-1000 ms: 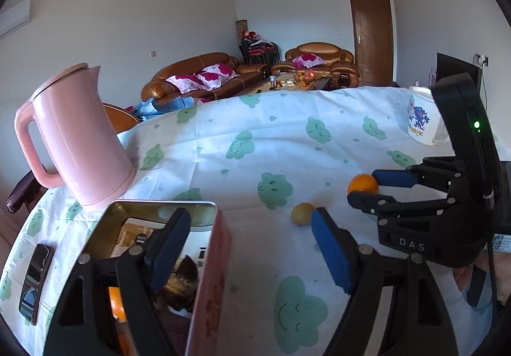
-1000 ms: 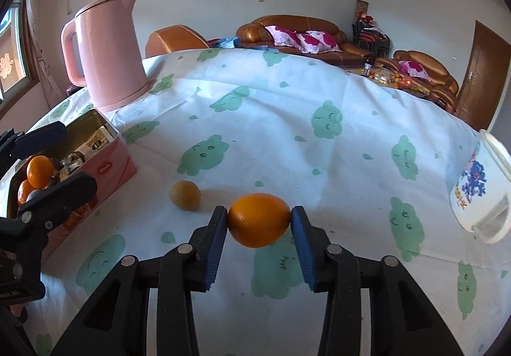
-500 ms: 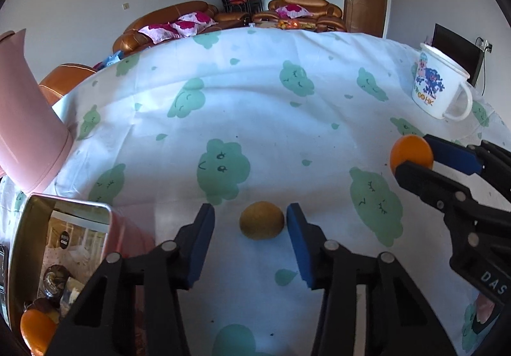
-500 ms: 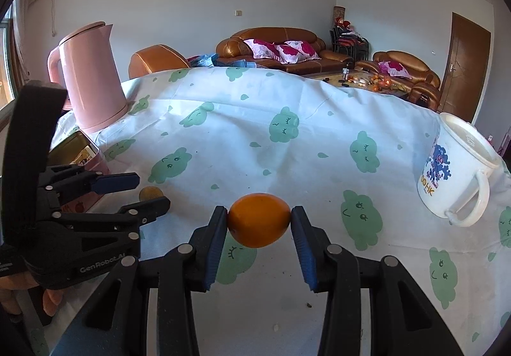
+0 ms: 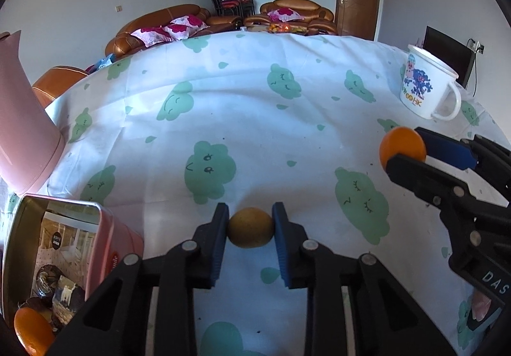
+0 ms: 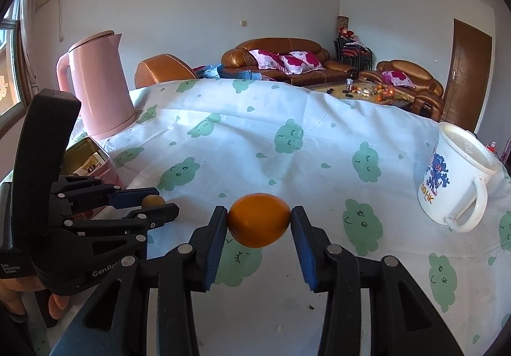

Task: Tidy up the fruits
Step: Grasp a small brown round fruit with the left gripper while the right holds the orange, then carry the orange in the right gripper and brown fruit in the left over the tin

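Note:
My left gripper (image 5: 250, 228) is shut on a small yellow-brown fruit (image 5: 250, 227) resting on the cloud-print tablecloth. It also shows in the right wrist view (image 6: 150, 207), with the fruit (image 6: 152, 201) between its pads. My right gripper (image 6: 259, 220) is shut on an orange (image 6: 259, 220) held above the cloth; in the left wrist view the orange (image 5: 402, 146) is at the right. A pink tin box (image 5: 95, 228) at lower left holds an orange (image 5: 32, 335).
A pink kettle (image 6: 99, 84) stands behind the tin at the left. A white enamel mug (image 6: 456, 183) stands at the right. The tablecloth (image 5: 255, 119) covers the table. Sofas and a door are in the room behind.
My left gripper swung from over the tin to the yellow-brown fruit and closed on it. My right gripper lifted the orange and keeps holding it.

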{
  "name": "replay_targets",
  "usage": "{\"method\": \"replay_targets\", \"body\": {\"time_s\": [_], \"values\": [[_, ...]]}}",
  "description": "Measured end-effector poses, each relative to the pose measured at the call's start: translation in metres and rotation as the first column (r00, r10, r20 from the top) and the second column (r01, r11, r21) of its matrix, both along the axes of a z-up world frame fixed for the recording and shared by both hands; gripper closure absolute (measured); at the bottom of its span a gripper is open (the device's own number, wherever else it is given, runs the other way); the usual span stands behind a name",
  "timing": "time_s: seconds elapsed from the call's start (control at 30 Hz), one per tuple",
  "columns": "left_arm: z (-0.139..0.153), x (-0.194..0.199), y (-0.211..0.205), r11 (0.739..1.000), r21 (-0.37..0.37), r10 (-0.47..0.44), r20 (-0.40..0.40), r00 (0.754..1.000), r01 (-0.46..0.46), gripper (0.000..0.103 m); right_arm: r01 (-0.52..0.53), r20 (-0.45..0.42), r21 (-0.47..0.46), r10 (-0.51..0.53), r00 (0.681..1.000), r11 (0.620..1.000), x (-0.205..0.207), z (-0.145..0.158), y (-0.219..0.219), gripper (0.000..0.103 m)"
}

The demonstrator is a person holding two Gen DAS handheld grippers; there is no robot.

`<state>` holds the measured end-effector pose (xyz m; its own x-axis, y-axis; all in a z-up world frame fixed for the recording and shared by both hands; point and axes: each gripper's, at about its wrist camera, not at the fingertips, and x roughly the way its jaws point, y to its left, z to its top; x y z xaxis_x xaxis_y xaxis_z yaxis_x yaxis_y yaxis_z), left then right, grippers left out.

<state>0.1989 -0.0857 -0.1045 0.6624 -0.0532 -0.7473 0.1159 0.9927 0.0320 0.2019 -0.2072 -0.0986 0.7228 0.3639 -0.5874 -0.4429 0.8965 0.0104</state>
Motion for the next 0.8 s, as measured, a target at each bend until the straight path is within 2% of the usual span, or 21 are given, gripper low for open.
{"method": "replay_targets", "body": {"time_s": [0.37,0.8], "values": [[0.017,-0.018,0.0,0.999,0.034,0.027,0.135,0.99,-0.031,0.074,-0.014,0.08,0.027,0.012,0.997,1.0,-0.015,0.009,-0.001,0.06],[0.033,-0.045,-0.004,0.996,0.078,0.03,0.279,0.96,-0.053,0.074,-0.015,0.148,0.055,0.006,0.989,0.998,-0.034,0.015,0.001,0.06]]}}
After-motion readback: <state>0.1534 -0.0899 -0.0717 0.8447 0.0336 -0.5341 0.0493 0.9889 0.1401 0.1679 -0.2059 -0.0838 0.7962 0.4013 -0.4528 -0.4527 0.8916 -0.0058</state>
